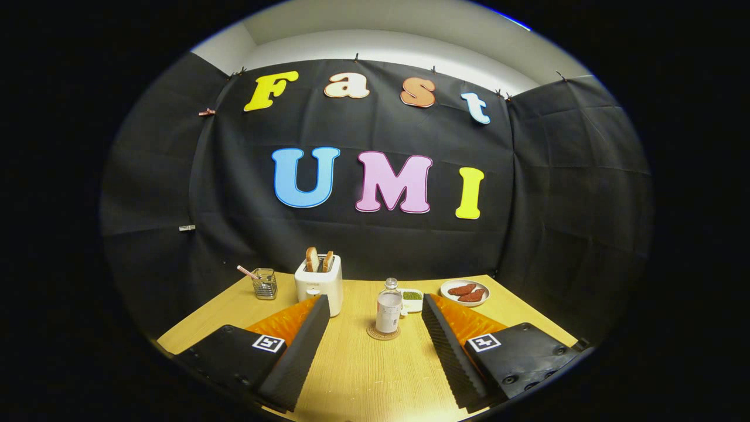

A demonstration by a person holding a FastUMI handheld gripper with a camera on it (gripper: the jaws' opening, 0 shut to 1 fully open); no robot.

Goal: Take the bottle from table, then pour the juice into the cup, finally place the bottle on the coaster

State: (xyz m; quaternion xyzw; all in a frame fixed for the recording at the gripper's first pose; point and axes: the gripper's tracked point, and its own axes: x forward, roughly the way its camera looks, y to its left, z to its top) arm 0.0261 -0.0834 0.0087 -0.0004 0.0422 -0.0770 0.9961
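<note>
Presently the gripper (372, 337) is hovering over the wooden table (363, 375) with its jaws spread wide and holding nothing. Going left to right: one wire holder (265, 283) with a stick in it is standing well beyond the left finger; one toaster (319, 285) carrying two slices of toast (319, 259) is sitting just past that finger's tip; one bottle (388, 309) is standing upright on one round coaster (382, 333), ahead of the fingers and between their lines; one small dish (412, 299) of green matter is lying just behind the bottle; one plate (465, 292) bearing two brown pieces is resting beyond the right finger. No cup can be made out. Judging by the bottle's seat on the coaster, the task is looking finished.
</note>
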